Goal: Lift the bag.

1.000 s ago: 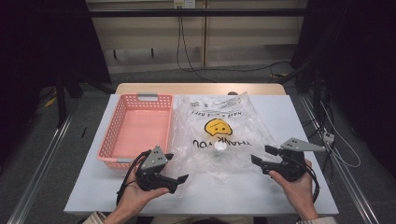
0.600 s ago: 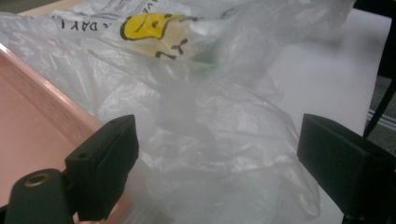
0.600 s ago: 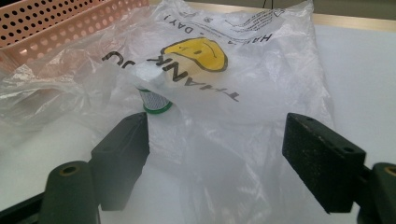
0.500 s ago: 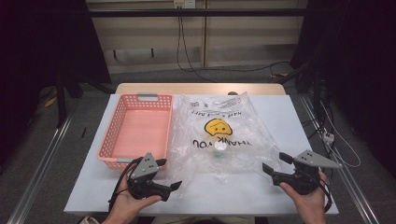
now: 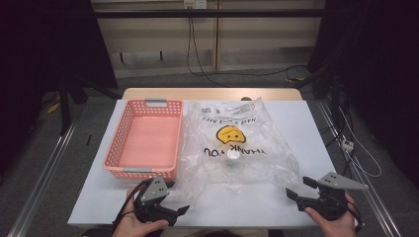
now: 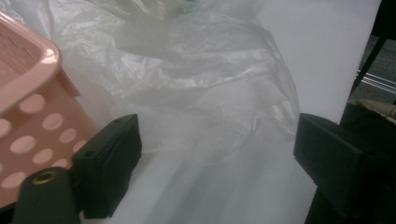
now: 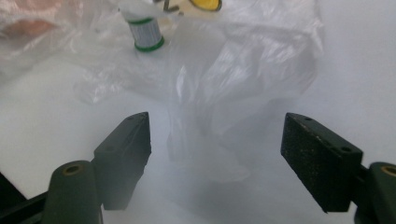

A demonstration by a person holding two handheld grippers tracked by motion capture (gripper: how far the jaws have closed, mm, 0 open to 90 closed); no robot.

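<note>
Both claws sit low at the near edge of the white tabletop (image 5: 301,123), each with its jaws spread wide and nothing between them. Held in the person's left hand, the left claw (image 5: 170,213) rests just in front of the pink basket (image 5: 143,143), its jaws aimed toward the near left corner of the clear plastic bag (image 5: 237,148); in the left gripper view the crumpled film (image 6: 196,93) lies close ahead of the gap between the jaws, with the basket's perforated wall (image 6: 32,154) just beside one jaw. The right claw (image 5: 301,190) waits at the bag's near right corner, and its own view shows a twisted fold of plastic (image 7: 205,116) standing right ahead of the open jaws.

That mirrored stance, one claw at each near corner, reads as a set-up for pinching the bag from both sides, most likely to lift or open it; neither claw touches the film yet.

Flat in the middle of the tabletop, just right of the basket, the bag lies with its print turned away from the person. It carries a yellow smiley face (image 5: 231,134) and the words "THANK YOU", upside down from this side, with smaller lines farther up too fine to read. A small white object with green bands (image 7: 145,33) lies inside the bag, near its centre. The basket holds nothing, which suggests it is meant to receive something.
</note>
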